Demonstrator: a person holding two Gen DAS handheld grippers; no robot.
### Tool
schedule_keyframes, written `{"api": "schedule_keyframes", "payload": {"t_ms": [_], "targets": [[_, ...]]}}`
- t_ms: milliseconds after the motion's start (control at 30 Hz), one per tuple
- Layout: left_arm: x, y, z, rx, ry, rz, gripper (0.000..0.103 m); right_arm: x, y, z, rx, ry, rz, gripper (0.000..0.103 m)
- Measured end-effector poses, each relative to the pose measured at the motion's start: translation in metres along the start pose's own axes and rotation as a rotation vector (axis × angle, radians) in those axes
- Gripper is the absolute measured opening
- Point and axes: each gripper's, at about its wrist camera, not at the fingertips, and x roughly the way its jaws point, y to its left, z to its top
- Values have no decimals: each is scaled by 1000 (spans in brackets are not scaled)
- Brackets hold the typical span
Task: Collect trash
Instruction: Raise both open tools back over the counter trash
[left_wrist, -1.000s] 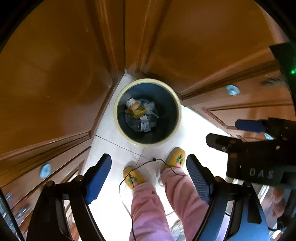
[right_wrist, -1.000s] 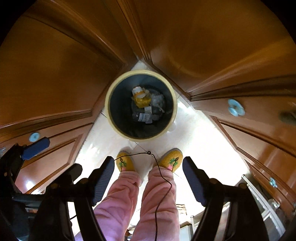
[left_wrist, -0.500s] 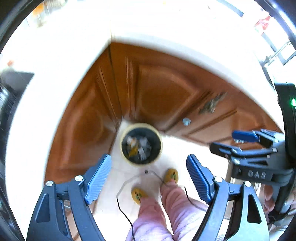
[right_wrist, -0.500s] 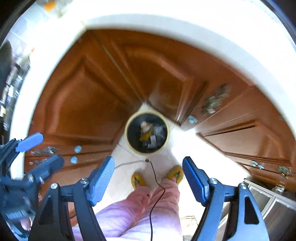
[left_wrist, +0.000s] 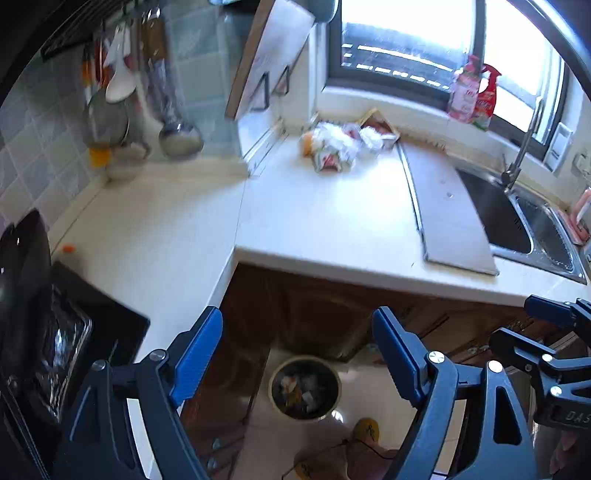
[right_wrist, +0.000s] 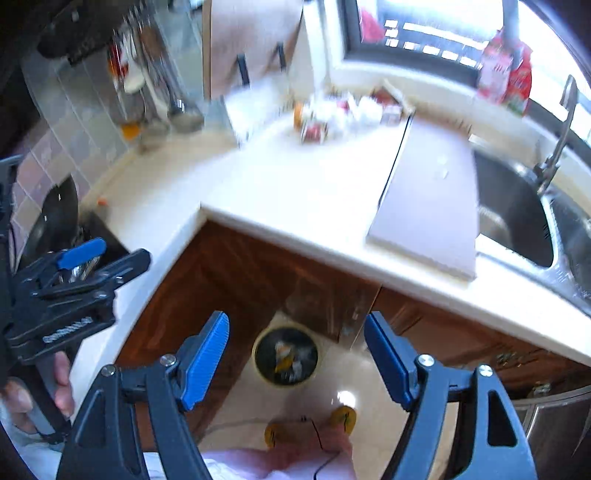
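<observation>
White L-shaped worktop (left_wrist: 325, 221), steel sink (left_wrist: 535, 229) at its right end, bin (left_wrist: 304, 387) of rubbish on the floor below the corner, heap of wrappers (left_wrist: 336, 146) at the worktop's back near the window, left gripper (left_wrist: 297, 354) and right gripper (right_wrist: 295, 356) both with fingers spread, nothing between them.

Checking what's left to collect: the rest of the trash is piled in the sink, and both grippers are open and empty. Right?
Not quite. The left wrist view shows the trash piled on the counter near the window, not in the sink. The left gripper and right gripper are open and empty.
</observation>
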Motion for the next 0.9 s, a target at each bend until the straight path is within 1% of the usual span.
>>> {"api": "schedule_keyframes", "payload": {"t_ms": [133, 233, 333, 467, 533, 633, 700, 800, 900], "targets": [[-13, -16, 20, 52, -60, -9, 82, -31, -5, 17, 20, -100, -20, 76], [-16, -31, 33, 101, -110, 7, 82, -46, -11, 26, 51, -157, -35, 76], [-18, -43, 46, 139, -138, 24, 82, -57, -18, 33, 72, -205, -50, 76], [-9, -51, 67, 150, -125, 26, 82, -64, -32, 41, 96, -242, -77, 76], [-2, -52, 75, 136, -118, 32, 82, -63, -43, 46, 101, -254, -76, 76], [16, -56, 89, 106, -85, 36, 82, -58, -57, 56, 89, -264, -63, 76], [28, -62, 98, 88, -77, 52, 82, -51, -68, 66, 81, -260, -60, 76], [47, -74, 114, 89, -58, 60, 82, -38, -87, 83, 74, -251, -40, 76], [66, -84, 133, 77, -60, 80, 82, -21, -104, 104, 72, -232, -28, 76]]}}
